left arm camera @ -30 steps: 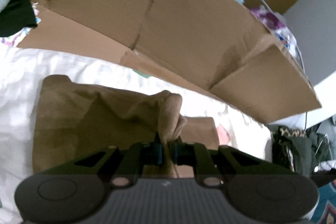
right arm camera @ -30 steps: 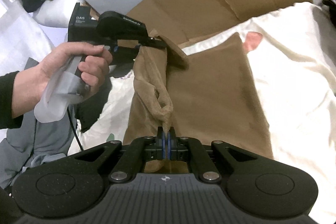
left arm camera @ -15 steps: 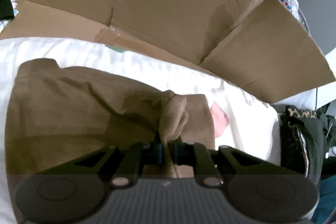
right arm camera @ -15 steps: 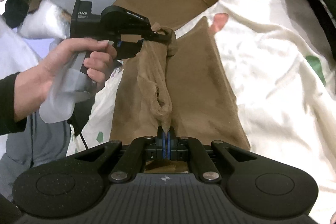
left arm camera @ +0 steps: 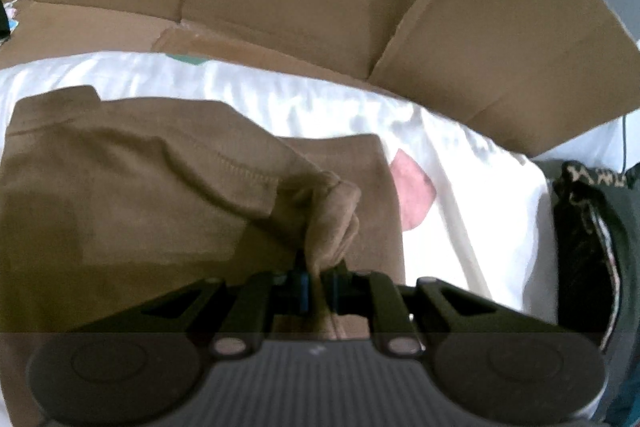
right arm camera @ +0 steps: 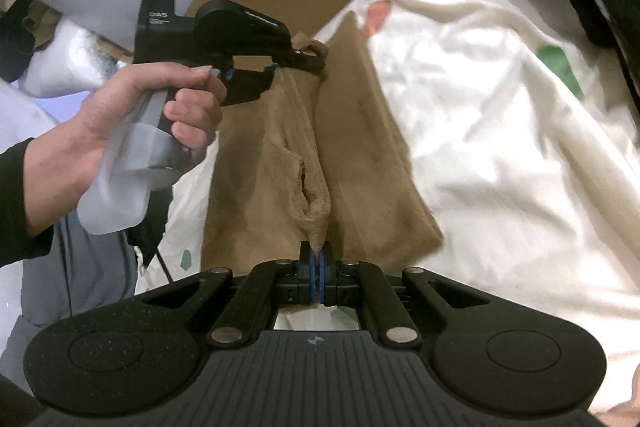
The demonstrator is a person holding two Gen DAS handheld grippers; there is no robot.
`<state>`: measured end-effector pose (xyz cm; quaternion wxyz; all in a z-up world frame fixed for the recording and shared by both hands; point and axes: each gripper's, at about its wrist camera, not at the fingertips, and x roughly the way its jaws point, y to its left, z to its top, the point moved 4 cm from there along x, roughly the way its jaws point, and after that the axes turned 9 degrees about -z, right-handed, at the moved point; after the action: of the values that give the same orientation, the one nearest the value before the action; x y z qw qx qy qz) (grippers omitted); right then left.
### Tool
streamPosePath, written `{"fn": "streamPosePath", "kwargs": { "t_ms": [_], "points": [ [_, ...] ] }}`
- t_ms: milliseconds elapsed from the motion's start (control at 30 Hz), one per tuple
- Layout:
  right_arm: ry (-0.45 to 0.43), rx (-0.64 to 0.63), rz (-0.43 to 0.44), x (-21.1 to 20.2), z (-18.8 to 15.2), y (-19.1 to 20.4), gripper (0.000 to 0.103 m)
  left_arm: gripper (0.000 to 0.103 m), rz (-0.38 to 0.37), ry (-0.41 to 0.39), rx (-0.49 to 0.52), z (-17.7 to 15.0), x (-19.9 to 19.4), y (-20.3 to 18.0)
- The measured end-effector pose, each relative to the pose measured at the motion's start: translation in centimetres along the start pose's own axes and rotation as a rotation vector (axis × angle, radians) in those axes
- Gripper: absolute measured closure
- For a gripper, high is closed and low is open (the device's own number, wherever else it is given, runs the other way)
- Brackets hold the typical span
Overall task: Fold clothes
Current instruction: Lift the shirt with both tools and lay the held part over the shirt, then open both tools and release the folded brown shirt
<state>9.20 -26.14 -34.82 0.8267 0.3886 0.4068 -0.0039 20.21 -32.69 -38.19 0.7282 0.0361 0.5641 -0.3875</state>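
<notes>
On the white sheet [right arm camera: 500, 115] lies the tan fleece garment [right arm camera: 360, 147], one layer doubled over. The left gripper [left arm camera: 316, 275] and right gripper [right arm camera: 316, 267] each pinch its lifted edge; laying down and further folds remain.

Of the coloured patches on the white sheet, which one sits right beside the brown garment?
The pink patch, touching the brown garment at its far corner; the green patches lie apart on open white sheet.
</notes>
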Motion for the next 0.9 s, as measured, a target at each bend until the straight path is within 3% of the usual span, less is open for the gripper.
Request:
{"fn": "streamPosePath", "kwargs": {
  "t_ms": [400, 767, 900],
  "points": [
    [-0.008, 0.048, -0.015, -0.7, -0.3, -2.2, 0.103, 0.092, 0.015, -0.050, -0.033, 0.1, -1.0, -1.2],
    [0.007, 0.079, -0.043, -1.1, -1.0, -4.0, 0.103, 0.092, 0.023, -0.027, -0.048, -0.3, 0.5, -1.8],
    [0.027, 0.095, -0.064, -0.7, -1.4, -4.5, 0.103, 0.075, -0.009, 0.010, -0.038, 0.1, 1.7, -2.0]
  ]
}}
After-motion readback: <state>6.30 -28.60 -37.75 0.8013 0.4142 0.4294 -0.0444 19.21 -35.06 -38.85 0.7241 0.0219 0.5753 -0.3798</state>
